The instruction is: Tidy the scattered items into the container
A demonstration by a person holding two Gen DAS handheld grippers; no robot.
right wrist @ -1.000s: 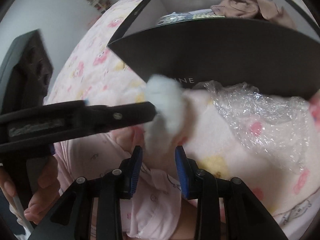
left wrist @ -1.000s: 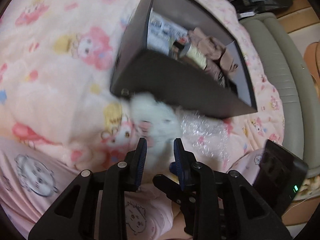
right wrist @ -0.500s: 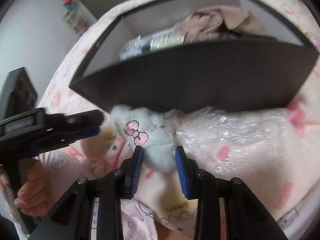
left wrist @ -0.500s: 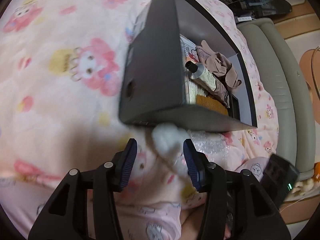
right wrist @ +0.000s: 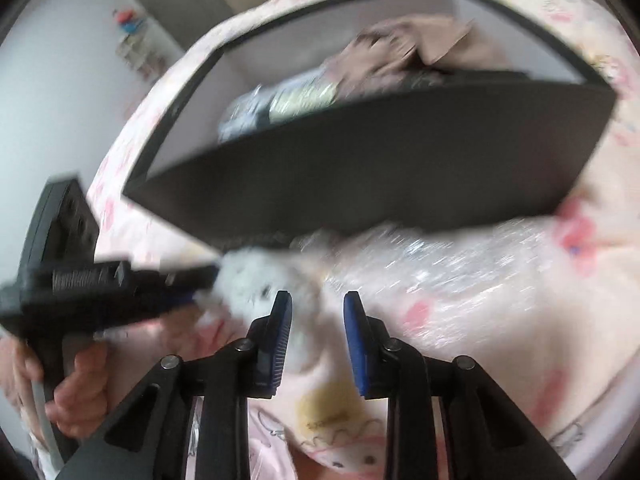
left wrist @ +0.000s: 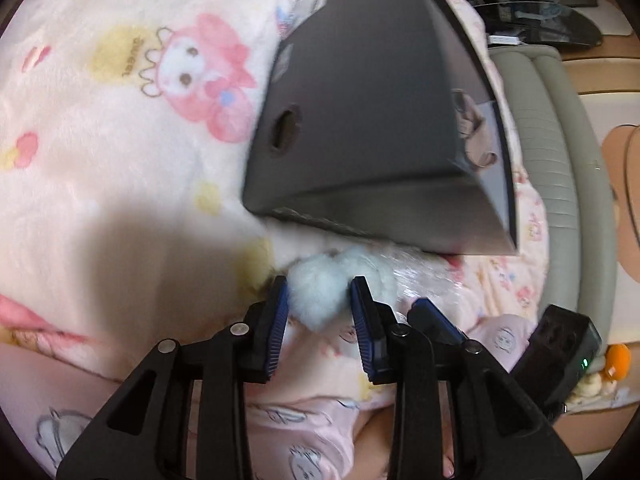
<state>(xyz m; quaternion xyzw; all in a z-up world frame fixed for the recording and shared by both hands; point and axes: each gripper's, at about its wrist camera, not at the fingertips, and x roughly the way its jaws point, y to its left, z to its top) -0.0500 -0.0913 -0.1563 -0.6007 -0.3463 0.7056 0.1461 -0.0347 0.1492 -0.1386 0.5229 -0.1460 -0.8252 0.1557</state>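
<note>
**Mina:** Since a moment ago the left tool has dropped lower and closer to the white plush toy; before, the toy sat clear ahead of its blue pads, and now its fluffy end lies right between them. The dark box also fills more of the left wrist view than it did.

**Jo:** Is the left tool gripping it?

**Mina:** Its jaws are closing with the plush between them. Both pads look to be at the fur, but the fur hides the edges, so I cannot tell whether they press on it.

**Jo:** And the right tool?

**Mina:** Closing as well. In the right wrist view the plush toy is mostly to the left of the jaws, blurred, with some white fluff reaching into the gap by the left pad. The other pad stands free over the pink blanket, so nothing is clamped.

**Jo:** Where does the toy lie?

**Mina:** On the cartoon-print blanket of the bed, just in front of the near wall of the box, beside a crumpled sheet of clear plastic wrap that spreads to the right along the same wall.

**Jo:** Anything in the box?

**Mina:** A bundle of brownish cloth at the back and some printed packets nearer the left side, all smeared by motion.

**Jo:** The person?

**Mina:** A hand wraps the left tool's handle at the left edge of the right wrist view.
</note>
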